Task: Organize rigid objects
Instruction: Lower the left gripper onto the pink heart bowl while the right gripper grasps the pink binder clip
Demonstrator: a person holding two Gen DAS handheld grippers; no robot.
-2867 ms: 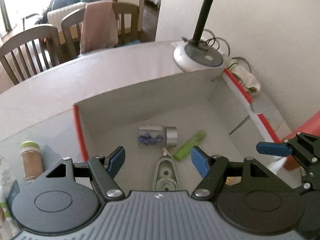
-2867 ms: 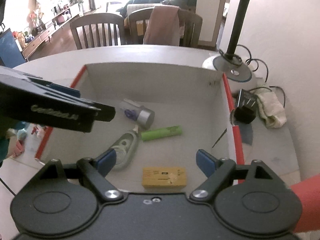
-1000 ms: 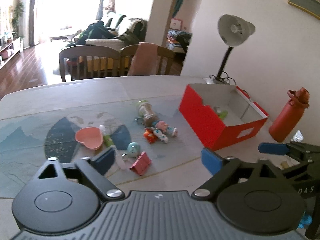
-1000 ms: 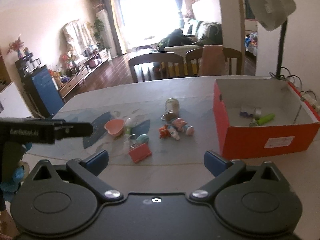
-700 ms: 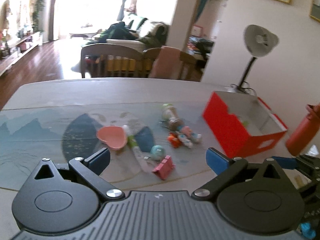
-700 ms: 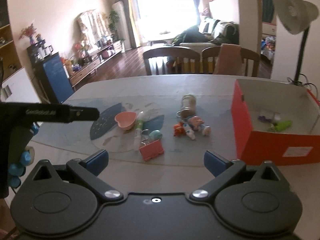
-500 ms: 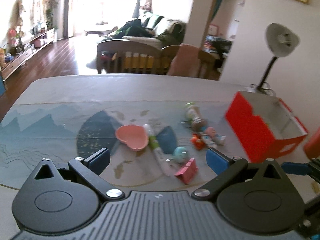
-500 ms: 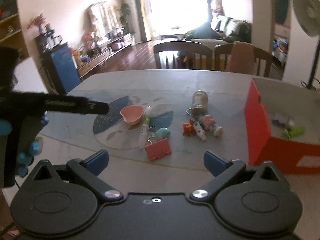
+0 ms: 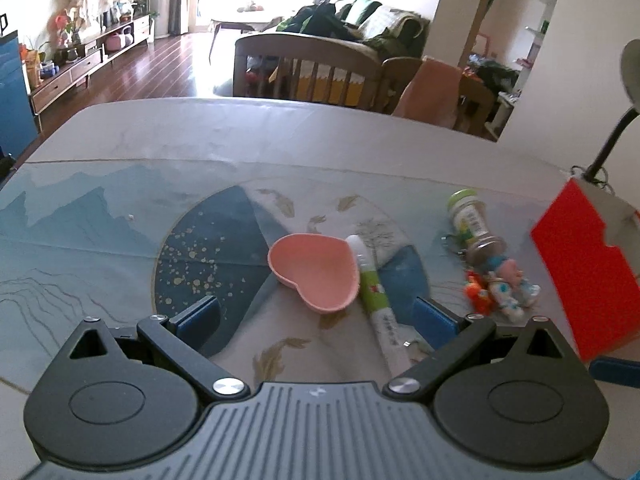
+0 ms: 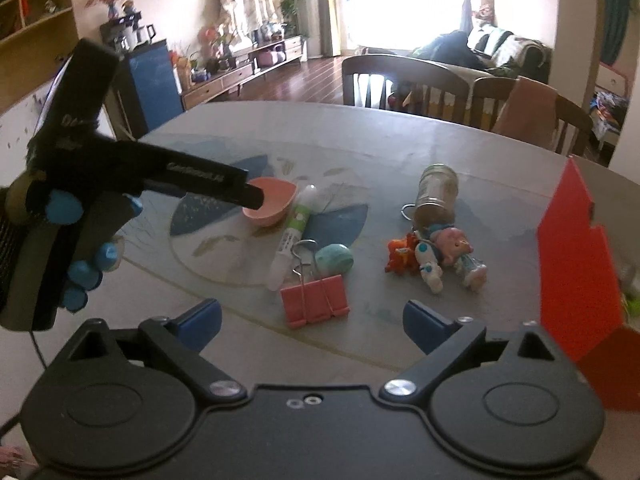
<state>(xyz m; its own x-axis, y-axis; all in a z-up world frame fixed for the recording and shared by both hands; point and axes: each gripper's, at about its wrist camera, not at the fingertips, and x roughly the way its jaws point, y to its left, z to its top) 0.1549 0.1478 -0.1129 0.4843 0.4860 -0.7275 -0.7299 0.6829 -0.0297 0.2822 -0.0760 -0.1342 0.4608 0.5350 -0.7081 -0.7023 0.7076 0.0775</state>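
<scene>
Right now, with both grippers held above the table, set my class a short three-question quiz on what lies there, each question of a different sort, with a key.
1. True or false: the left gripper is shut on the pink heart-shaped dish.
2. Which thing lies nearest in front of the right gripper? A the pink binder clip; B the spice jar; C the red box.
3. Fill in: the green and white tube lies right beside the ____ dish.

Key: 1 false, both grippers are open and hold nothing; 2 A; 3 pink heart-shaped.
</scene>
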